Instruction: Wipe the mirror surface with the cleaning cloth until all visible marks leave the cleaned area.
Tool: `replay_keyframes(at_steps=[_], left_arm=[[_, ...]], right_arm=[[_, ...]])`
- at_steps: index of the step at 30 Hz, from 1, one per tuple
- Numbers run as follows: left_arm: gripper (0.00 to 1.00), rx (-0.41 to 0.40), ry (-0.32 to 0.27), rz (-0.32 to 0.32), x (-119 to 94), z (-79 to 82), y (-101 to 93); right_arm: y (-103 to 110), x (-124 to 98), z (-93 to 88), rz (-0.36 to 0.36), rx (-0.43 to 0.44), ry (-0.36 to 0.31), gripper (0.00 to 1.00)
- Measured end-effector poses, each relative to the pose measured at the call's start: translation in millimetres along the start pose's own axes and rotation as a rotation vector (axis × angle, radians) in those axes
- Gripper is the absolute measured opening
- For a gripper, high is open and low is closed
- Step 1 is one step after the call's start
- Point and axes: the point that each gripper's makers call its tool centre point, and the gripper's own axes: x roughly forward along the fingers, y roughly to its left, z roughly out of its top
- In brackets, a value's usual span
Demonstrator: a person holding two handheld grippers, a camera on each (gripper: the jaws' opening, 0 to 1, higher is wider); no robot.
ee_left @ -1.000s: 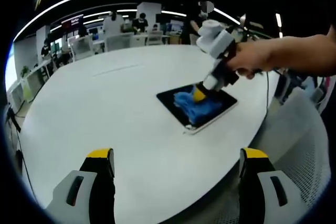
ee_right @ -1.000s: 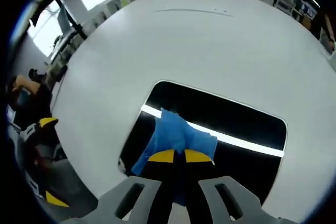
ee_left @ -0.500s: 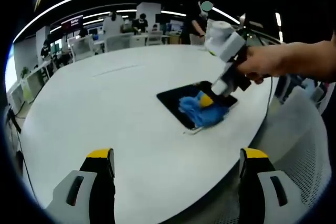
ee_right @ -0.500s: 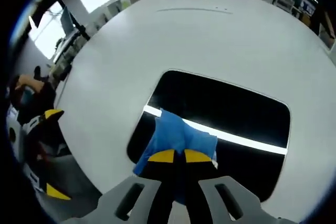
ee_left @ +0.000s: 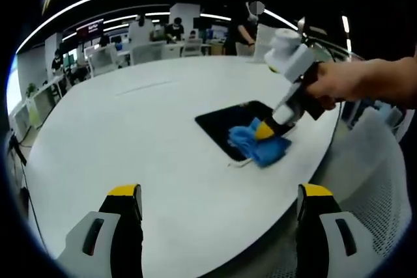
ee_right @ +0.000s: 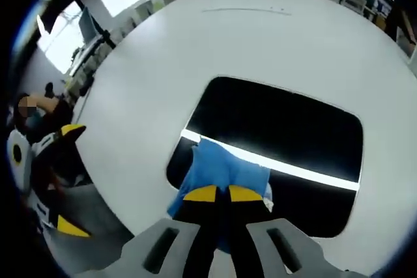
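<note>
A big round white table takes up most of the room in front of me, with office desks, chairs and a few people standing far behind it under long ceiling lights. Near the table's edge on the right lies the mirror, a dark rectangular slab with rounded corners, flat on the white top; seen from the right gripper view, the mirror reflects a bright strip of ceiling light across its glass.

A person's hand reaches in from the right of the left gripper view and holds the right gripper, which slants down onto the mirror's near corner. Its yellow-tipped jaws are pinched together on the blue cleaning cloth, and the cloth is pressed against the glass at that corner, a fold of it spilling past the mirror's edge onto the table. In the right gripper view the right gripper shows its two yellow tips nearly touching, with the cleaning cloth bunched between and ahead of them, lying across the light strip.

The left gripper hangs low over the table's near side, well apart from the mirror, its jaws spread wide with nothing between them. It also shows at the left edge of the right gripper view.
</note>
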Motion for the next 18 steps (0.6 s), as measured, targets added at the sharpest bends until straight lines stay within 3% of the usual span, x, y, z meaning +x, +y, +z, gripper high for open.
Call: replay_keyframes(at_steps=[18], left_arm=[[0.99, 0.003, -0.001, 0.002, 0.3, 0.0, 0.0]], right_arm=[[1.7, -0.7, -3.3, 0.008, -0.014, 0.003, 0.00]])
